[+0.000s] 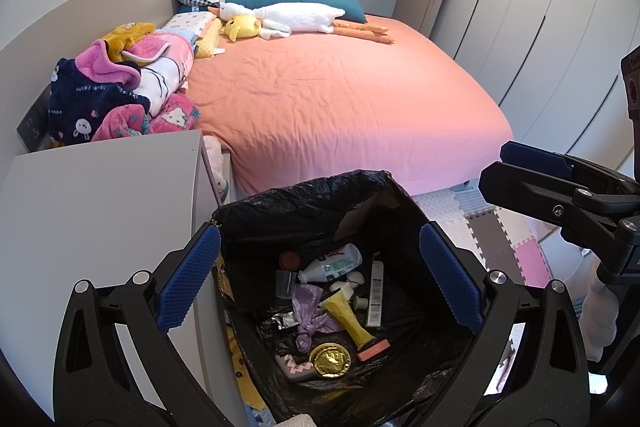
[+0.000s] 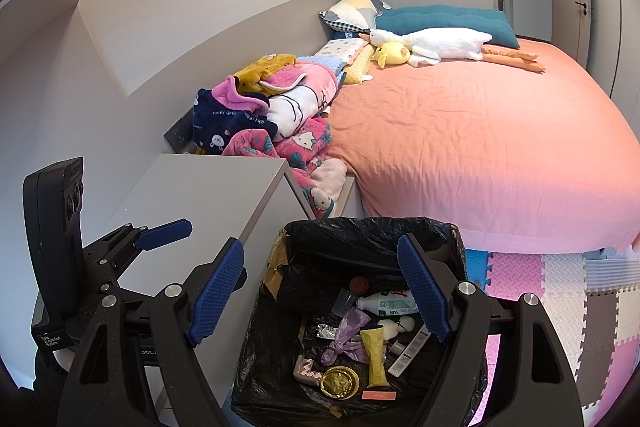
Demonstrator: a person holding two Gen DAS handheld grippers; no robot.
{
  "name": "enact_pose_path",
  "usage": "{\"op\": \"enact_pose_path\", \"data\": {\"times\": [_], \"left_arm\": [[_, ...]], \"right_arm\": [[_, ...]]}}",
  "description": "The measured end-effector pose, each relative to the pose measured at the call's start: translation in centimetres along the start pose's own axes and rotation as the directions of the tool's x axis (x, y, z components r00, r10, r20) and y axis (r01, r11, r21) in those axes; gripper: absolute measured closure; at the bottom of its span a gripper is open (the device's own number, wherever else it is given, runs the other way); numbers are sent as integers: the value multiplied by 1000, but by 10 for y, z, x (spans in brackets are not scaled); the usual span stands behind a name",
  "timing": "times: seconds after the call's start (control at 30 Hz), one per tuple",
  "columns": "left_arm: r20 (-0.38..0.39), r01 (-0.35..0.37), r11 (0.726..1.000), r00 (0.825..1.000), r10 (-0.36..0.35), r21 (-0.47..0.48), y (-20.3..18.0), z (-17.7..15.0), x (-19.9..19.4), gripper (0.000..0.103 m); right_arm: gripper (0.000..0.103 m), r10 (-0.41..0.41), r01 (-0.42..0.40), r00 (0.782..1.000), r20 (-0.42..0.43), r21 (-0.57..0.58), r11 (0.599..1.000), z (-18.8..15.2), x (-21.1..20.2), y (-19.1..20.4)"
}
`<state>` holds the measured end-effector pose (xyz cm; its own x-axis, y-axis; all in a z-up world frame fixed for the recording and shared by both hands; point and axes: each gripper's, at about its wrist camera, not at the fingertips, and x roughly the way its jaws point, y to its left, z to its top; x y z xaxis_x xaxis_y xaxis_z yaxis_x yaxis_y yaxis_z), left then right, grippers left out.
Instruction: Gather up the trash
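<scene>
Home bedroom ahead of me: bed with plush goose, heaped blankets, wardrobe doors.

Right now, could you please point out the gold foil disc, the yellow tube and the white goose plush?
gold foil disc (image 1: 330, 359): left wrist view, crinkled centre.
yellow tube (image 2: 374, 357): right wrist view, middle of its body.
white goose plush (image 1: 298, 15): left wrist view, its back.
</scene>
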<state>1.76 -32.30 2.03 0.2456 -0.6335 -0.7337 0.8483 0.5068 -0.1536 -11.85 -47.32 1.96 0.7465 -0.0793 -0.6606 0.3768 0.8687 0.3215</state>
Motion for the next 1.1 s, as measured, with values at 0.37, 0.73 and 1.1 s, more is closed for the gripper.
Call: {"op": "enact_pose_path", "data": {"times": [0.37, 0.73, 1.1], "left_arm": [[3, -12, 1000, 1000, 12, 17, -3, 0, -1, 7], [-7, 3, 1000, 1000, -3, -12, -4, -1, 2, 7], [-14, -21, 999, 1000, 20, -25, -2, 2, 3, 7]], "right_arm": [[23, -1, 1, 1000, 1, -1, 1000, 0, 0, 1], [23, 0, 0, 1000, 0, -1, 1000, -1, 0, 2], [23, 0, 0, 1000, 1, -2, 1000, 0, 0, 2]]}}
